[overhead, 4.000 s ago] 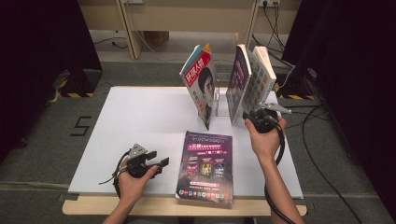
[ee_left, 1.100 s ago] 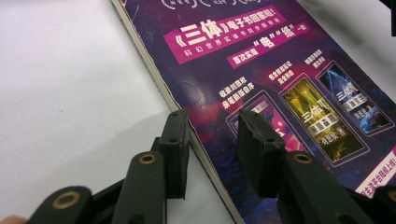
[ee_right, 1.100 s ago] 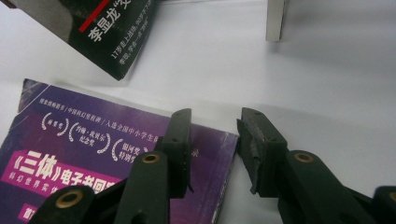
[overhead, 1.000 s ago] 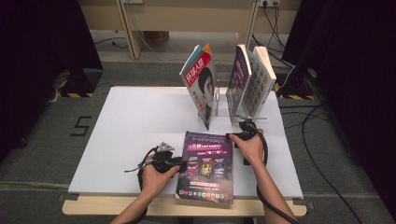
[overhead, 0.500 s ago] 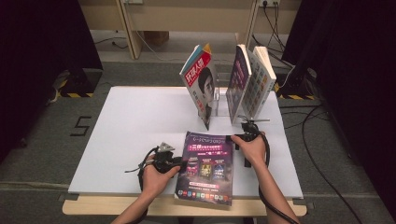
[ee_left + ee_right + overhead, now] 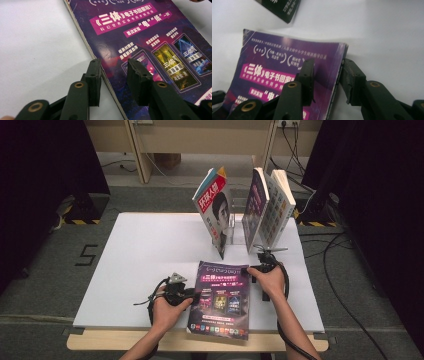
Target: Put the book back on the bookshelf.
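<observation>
Purple magazine [image 6: 220, 301] lay flat at the near edge of the white table [image 6: 135, 260], its bottom end overhanging that edge, right of centre. Left gripper [image 6: 194, 296] sat at the magazine's left edge, jaws part open and straddling that edge, one over the cover, one on the table side, not clamped. Right gripper [image 6: 250, 270] sat at the far right corner, jaws part open astride the right edge; they had just been closing, pads not pressing.
</observation>
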`<state>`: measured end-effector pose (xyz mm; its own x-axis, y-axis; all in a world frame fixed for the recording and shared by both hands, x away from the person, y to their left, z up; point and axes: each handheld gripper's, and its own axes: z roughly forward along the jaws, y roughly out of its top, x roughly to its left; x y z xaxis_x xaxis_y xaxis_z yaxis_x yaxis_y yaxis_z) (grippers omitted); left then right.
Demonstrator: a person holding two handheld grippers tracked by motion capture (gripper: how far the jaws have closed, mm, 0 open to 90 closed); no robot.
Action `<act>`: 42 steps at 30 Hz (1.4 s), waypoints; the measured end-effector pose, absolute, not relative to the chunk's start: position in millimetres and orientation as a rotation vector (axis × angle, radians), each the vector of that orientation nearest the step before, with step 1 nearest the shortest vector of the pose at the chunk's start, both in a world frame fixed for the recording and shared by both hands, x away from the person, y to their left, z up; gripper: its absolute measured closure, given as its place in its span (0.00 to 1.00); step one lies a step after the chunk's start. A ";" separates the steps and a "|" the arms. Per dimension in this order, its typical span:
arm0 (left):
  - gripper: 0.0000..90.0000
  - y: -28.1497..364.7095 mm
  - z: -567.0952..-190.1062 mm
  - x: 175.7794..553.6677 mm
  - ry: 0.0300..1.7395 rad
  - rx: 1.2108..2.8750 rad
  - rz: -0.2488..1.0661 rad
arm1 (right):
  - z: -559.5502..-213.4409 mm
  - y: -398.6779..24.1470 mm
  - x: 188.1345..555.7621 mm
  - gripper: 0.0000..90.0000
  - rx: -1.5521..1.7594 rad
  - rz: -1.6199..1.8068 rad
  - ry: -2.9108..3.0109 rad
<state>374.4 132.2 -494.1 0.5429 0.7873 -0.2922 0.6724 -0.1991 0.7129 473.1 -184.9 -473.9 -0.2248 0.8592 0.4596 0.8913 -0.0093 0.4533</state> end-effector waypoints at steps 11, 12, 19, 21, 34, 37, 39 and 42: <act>0.71 132.9 -493.2 373.7 1.188 1.941 0.180 | -470.4 -187.6 472.2 0.85 -1.873 -1.112 -2.112; 0.71 132.9 -493.0 373.7 1.187 1.944 0.182 | -470.1 -187.4 472.8 0.85 -1.869 -1.105 -2.130; 0.70 135.9 -493.7 373.6 1.179 1.931 0.160 | -466.5 -187.8 472.1 0.91 -1.857 -1.143 -2.068; 0.68 139.8 -494.0 373.9 1.185 1.906 0.113 | -463.1 -189.8 470.0 0.92 -1.840 -1.192 -2.037; 0.55 167.3 -477.1 362.9 1.201 1.846 0.187 | -442.1 -200.0 460.1 0.94 -1.824 -1.293 -2.032; 0.56 171.3 -476.1 360.9 1.210 1.833 0.192 | -436.3 -203.6 457.4 0.94 -1.822 -1.317 -2.046; 0.56 174.0 -475.6 359.9 1.208 1.832 0.203 | -431.3 -206.2 454.8 0.94 -1.828 -1.336 -2.061; 0.56 176.9 -476.0 358.2 1.210 1.831 0.209 | -424.5 -209.4 450.7 0.94 -1.842 -1.367 -2.089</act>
<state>358.2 176.9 -476.0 0.5058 0.8024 -0.3168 0.6493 -0.1124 0.7522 450.7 -209.4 -424.5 -0.2944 0.7818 0.5496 0.8166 -0.0929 0.5696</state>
